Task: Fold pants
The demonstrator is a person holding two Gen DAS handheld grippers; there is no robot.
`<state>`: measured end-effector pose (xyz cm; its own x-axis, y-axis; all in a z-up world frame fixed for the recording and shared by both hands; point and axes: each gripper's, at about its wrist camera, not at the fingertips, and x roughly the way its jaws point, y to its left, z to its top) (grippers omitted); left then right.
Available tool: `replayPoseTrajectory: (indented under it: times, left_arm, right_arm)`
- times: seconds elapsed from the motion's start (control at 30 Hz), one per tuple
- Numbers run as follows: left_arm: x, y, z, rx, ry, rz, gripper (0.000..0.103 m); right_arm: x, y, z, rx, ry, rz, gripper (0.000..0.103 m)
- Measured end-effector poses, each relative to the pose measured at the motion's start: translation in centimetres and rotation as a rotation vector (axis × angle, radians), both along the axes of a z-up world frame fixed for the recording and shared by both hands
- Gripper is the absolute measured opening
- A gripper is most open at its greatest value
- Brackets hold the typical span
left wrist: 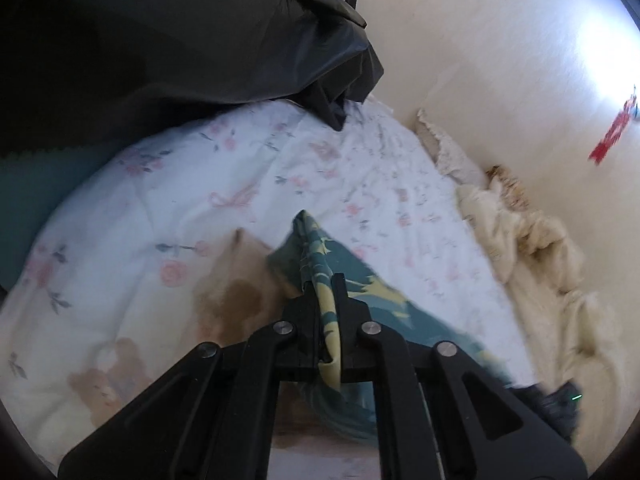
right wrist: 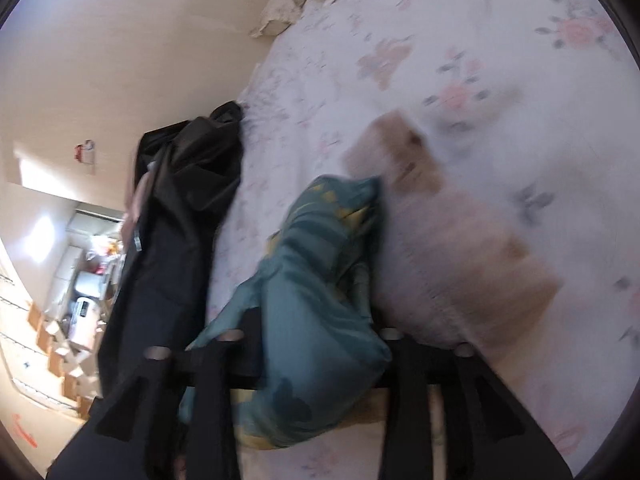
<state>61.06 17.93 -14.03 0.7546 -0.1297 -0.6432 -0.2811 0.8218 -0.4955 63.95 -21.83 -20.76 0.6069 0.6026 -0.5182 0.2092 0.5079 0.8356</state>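
The left gripper (left wrist: pixel 323 280) has its fingers clamped on the teal pants (left wrist: pixel 384 308); the right gripper (right wrist: pixel 316 344) has its fingers apart, fabric bunched between them, floral bed (right wrist: pixel 480 40) beyond.

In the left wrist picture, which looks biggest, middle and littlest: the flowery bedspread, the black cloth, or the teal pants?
1. Flowery bedspread: fills most of the view.
2. Black cloth: nearly as big, covering the top left corner.
3. Teal pants: smallest, though partly hidden behind the fingers, and their nearness to the camera may enlarge them.
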Motion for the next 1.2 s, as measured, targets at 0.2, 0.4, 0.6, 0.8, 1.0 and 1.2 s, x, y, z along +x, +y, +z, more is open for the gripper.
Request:
replayPoseTrajectory:
  times: [0.2,0.4,0.6,0.8,1.0,1.2]
  left_arm:
    - [-2.6,0.7,-0.6,0.041,0.120,-0.035,0.031]
    - [-7.8,-0.2,3.8,0.327,0.045,0.057,0.041]
    - [-3.5,-4.1,5.0,0.271,-0.010,-0.074,0.034]
    - [-2.3,-7.4,-1.4,0.396,0.101,-0.205,0.011]
    - [-2.5,-6.0,-3.2,0.399,0.126,-0.176,0.011]
    - [-5.3,-5.5,-1.0,0.337,0.165,-0.176,0.024]
  right_arm:
    - [-1.2,-3.7,1.5,-0.133,-0.001,-0.007,0.058]
    - [-4.2,-4.9,7.2,-0.369,-0.138,-0.045,0.043]
    - [-2.7,3.4,10.4,-0.628,-0.276,0.166,0.025]
    - [-0.3,8.7,5.9,-0.831,-0.231,0.281,0.018]
    - [-0.7,8.5,3.3,-0.834,-0.200,0.271,0.014]
    - [-2.6,6.6,6.7,-0.733,-0.249,0.263,0.022]
